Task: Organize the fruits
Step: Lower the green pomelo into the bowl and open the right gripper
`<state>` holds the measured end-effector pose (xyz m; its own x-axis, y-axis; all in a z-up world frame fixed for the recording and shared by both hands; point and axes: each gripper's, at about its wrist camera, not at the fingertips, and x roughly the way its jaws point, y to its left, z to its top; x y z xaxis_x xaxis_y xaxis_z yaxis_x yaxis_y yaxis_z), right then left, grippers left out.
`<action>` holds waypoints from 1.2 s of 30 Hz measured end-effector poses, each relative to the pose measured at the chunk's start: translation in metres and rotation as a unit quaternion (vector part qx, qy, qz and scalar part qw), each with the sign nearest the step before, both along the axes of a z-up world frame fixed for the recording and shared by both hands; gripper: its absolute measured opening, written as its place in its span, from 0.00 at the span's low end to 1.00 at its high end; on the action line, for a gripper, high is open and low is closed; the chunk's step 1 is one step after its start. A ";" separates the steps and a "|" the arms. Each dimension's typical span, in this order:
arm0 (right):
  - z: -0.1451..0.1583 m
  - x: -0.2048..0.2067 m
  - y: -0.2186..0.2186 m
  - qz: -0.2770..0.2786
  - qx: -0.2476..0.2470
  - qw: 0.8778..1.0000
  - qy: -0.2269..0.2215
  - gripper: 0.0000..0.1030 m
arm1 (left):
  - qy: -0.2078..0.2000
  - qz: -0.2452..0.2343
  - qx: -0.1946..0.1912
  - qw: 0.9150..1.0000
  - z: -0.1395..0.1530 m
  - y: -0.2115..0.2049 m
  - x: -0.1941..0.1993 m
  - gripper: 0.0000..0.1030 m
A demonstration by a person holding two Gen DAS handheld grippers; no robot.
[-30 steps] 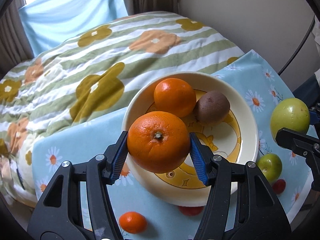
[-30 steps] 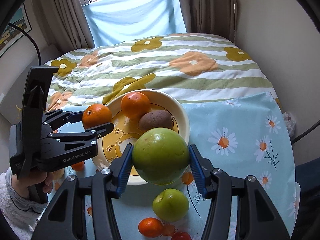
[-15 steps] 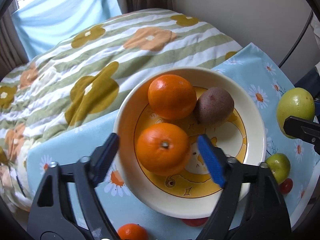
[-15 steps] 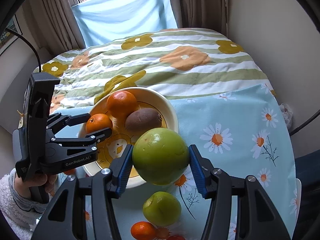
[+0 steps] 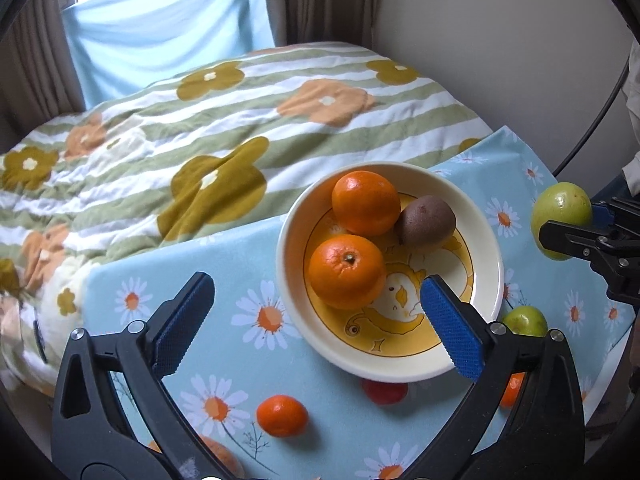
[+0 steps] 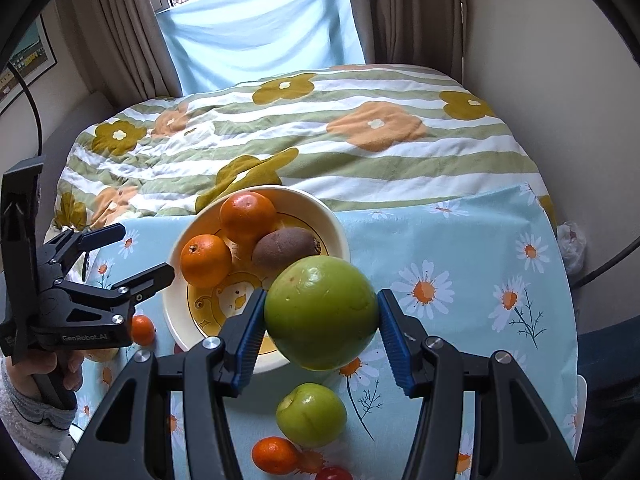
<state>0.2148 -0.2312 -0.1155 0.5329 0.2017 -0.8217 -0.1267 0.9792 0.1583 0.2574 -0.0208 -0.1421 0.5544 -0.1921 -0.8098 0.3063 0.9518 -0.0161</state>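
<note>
— Fingers on the left gripper: how do they stand?
— Spread wide, nothing between them; the jaws have just been opening. They hang over the bowl's near rim.
— And the right gripper?
— Its pads clamp a big green fruit, held above the daisy cloth beside the bowl.
— What lies closest?
— A small green fruit and a mandarin on the cloth.
— Farther on?
— Inside the bowl, two oranges, one nearer, one behind, touching a kiwi. Beyond is a flowered blanket.
</note>
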 end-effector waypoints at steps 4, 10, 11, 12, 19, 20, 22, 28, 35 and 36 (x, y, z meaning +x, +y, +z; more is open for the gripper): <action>0.001 0.006 0.001 0.017 0.009 1.000 0.000 0.49 | -0.004 0.026 -0.003 1.000 0.007 0.012 -0.012 1.00; -0.002 0.016 0.014 0.052 0.005 0.999 0.003 0.49 | -0.007 0.062 -0.002 0.998 0.013 0.030 -0.032 1.00; -0.004 0.017 0.017 0.056 0.006 0.998 0.004 0.49 | -0.006 0.067 -0.001 0.998 0.013 0.032 -0.035 1.00; -0.007 0.019 0.021 0.062 0.007 0.998 0.007 0.49 | -0.005 0.073 -0.001 0.997 0.013 0.036 -0.039 1.00; -0.033 0.029 0.045 0.094 0.002 0.995 0.024 0.49 | 0.002 0.104 -0.008 0.995 0.009 0.053 -0.056 1.00; -0.037 0.030 0.047 0.097 0.000 0.995 0.027 0.49 | 0.003 0.107 -0.010 0.994 0.008 0.055 -0.058 1.00; -0.044 0.031 0.051 0.099 -0.002 0.994 0.033 0.49 | 0.004 0.111 -0.011 0.994 0.006 0.057 -0.061 1.00; -0.057 0.031 0.056 0.096 -0.013 0.994 0.042 0.49 | 0.010 0.118 -0.015 0.993 -0.001 0.059 -0.064 1.00; -0.063 0.034 0.057 0.097 -0.019 0.994 0.043 0.49 | 0.016 0.121 -0.017 0.992 -0.007 0.058 -0.065 1.00; -0.063 0.033 0.058 0.097 -0.021 0.994 0.040 0.49 | 0.016 0.122 -0.018 0.992 -0.008 0.058 -0.065 1.00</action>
<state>0.2478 -0.1736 -0.1786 0.4191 0.2584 -0.8704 -0.3026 0.9436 0.1345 0.1920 0.0375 -0.1497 0.5620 -0.0844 -0.8228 0.0659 0.9962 -0.0571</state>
